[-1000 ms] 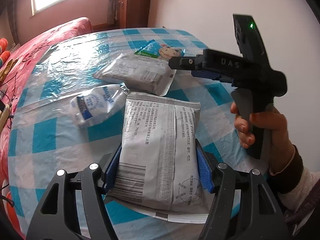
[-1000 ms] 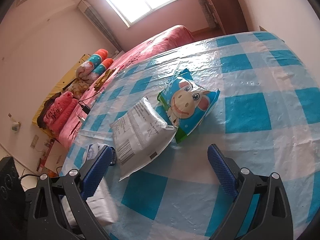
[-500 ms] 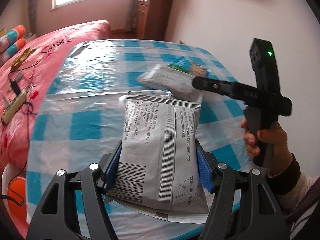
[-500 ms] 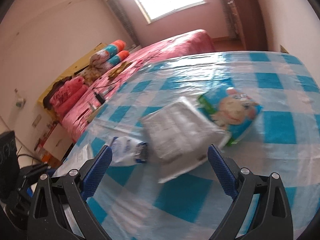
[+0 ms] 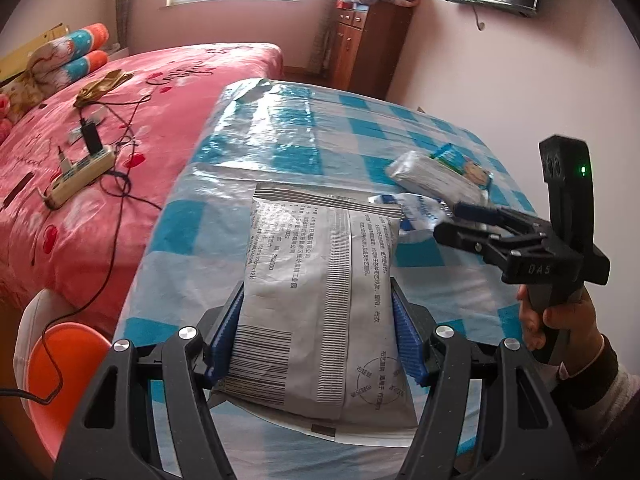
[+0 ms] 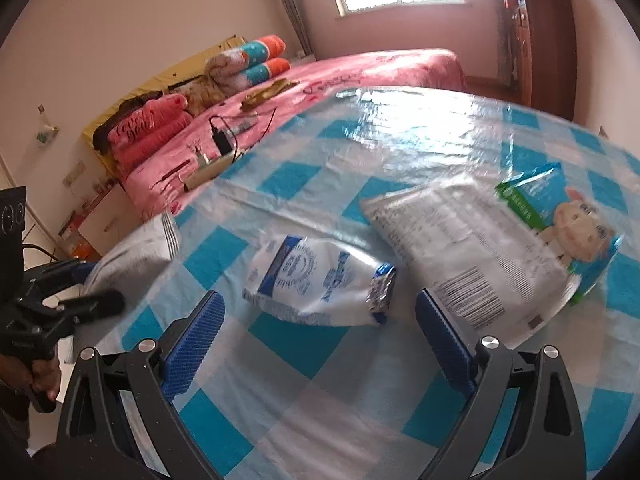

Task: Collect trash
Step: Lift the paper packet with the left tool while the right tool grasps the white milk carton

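My left gripper point(image 5: 316, 320) is shut on a large grey printed packet point(image 5: 320, 300) and holds it above the near left part of the blue-checked table point(image 5: 280, 152). It also shows at the left of the right wrist view point(image 6: 132, 248). My right gripper point(image 6: 316, 332) is open and empty, just short of a crumpled white-and-blue bag point(image 6: 316, 280) lying on the table. Right of that bag lie a second grey packet point(image 6: 464, 248) and a blue-green cartoon cow packet point(image 6: 568, 224). The right gripper also shows in the left wrist view point(image 5: 472, 224).
A pink bed point(image 5: 100, 140) with a power strip point(image 5: 76, 176) and cables stands beside the table's left edge. An orange bin point(image 5: 60, 364) sits on the floor at lower left. A wooden cabinet point(image 5: 368, 44) and the wall lie behind the table.
My left gripper has lifted and swung left with the grey packet, bringing the bed and bin into view. My right gripper has moved left to face the white-and-blue bag.
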The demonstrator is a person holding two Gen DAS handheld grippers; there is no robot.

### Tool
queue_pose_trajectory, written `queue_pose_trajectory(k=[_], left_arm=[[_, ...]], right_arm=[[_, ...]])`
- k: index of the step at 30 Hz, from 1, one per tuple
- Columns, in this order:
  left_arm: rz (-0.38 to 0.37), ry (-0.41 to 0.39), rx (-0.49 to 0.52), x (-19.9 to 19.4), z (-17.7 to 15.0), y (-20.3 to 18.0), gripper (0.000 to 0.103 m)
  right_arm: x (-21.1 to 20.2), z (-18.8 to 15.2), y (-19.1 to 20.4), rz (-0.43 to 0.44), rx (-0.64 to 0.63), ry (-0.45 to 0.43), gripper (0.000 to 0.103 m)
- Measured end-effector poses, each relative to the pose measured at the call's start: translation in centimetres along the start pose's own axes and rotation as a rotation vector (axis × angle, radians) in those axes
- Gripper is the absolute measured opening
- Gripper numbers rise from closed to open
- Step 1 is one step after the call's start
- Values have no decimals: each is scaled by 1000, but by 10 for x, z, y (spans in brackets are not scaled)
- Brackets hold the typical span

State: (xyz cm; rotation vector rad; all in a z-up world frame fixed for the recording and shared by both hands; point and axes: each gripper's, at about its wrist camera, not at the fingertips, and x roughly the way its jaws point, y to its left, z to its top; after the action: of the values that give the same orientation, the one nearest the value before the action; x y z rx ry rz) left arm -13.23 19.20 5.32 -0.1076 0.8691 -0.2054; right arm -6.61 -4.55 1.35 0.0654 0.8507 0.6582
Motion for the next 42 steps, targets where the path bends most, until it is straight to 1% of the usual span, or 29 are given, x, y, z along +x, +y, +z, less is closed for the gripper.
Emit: queue_pose_trajectory(k=[4, 10, 13, 15, 17, 21, 26, 31, 34, 36, 39, 42], left_arm=[[0, -4, -21, 1, -2, 10, 67], [-4, -20, -51, -1, -5, 23, 67], [-3, -30, -64, -4, -7, 30, 67], [0, -36, -73, -7, -9, 35, 67], [3, -40, -79, -9, -11, 38, 67], [7, -43, -85, -12, -14, 43, 67], [15, -52, -86, -16, -18, 46, 67], [11, -50, -89, -16, -22, 51, 67], [7, -52, -87, -15, -23, 52, 67], [7, -53, -86, -14, -24, 53, 67], [-1, -52, -93, -14, -24, 53, 67], [-5, -52, -100, -12, -25, 57, 67]], right_arm=[[8, -5, 13, 25, -34, 35, 95], [8, -11, 39, 131, -93, 63, 95], [2, -9, 45, 173, -90, 49, 95], [-1, -5, 46, 141, -97, 28, 95], [0, 1, 45, 71, -115, 18, 95], [16, 9, 42, -26, -175, 47, 95], [46, 12, 46, -59, -223, 98, 95], [57, 15, 51, -83, -246, 116, 95], [61, 16, 54, -107, -261, 126, 83], [64, 15, 57, -123, -277, 128, 82], [64, 14, 59, -140, -290, 125, 76], [64, 13, 62, -140, -290, 123, 70]])
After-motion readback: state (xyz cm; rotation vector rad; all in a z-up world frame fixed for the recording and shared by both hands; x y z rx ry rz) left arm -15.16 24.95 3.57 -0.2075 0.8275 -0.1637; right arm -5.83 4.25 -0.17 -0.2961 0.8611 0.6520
